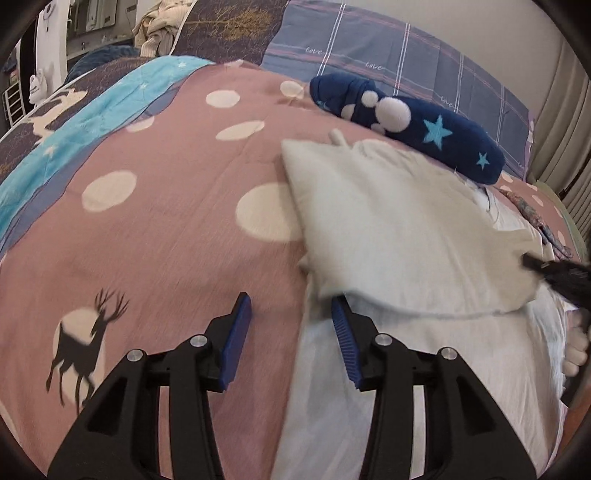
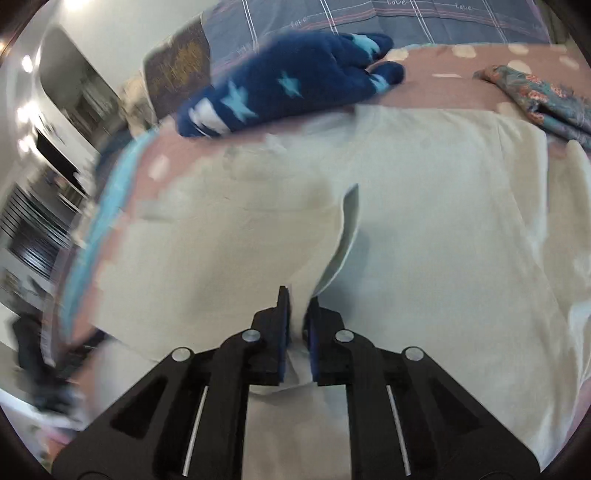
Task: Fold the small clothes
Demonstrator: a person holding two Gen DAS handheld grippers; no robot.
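Observation:
A pale white garment [image 1: 399,236] lies on the pink bedspread [image 1: 177,229], with its near part folded over itself. My left gripper [image 1: 291,321] is open at the garment's left near edge; its right finger [image 1: 343,339] sits just under the folded hem, its left finger over bare bedspread. My right gripper [image 2: 297,314] is shut on a raised fold of the same white garment [image 2: 424,192]. The right gripper also shows at the right edge of the left wrist view [image 1: 554,273], pinching the garment's right corner.
A navy blue fleece item with light-blue stars [image 1: 406,122] lies just beyond the garment, also in the right wrist view [image 2: 288,85]. A grey plaid pillow [image 1: 388,48] is behind it. A floral cloth [image 2: 539,96] lies at the far right. A beige pile [image 1: 159,26] sits at the far left.

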